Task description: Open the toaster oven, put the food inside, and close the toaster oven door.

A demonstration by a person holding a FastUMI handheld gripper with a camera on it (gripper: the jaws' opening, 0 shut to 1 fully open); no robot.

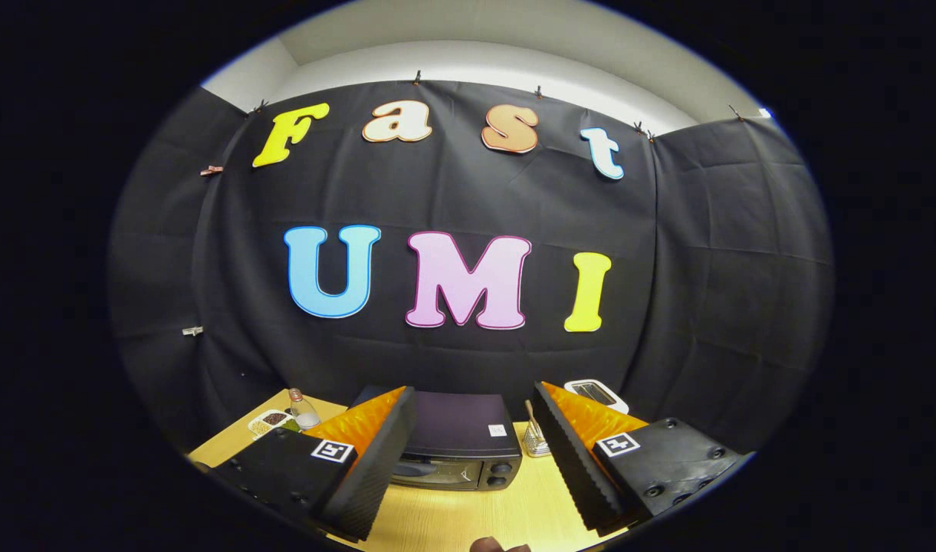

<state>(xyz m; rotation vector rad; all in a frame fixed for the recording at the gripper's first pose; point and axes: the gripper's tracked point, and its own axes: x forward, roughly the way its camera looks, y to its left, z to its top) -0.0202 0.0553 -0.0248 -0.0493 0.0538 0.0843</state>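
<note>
toaster oven (456, 448) sits low in the centre of the frame on the wooden table (452, 517), door shut, well ahead of the fingers. gripper (471, 452) hangs spread wide and empty, holding nothing. risk as i judge it: coming in from this far and high, a finger could miss the door handle or knock the utensil basket (536, 443) just right of the oven.
</note>
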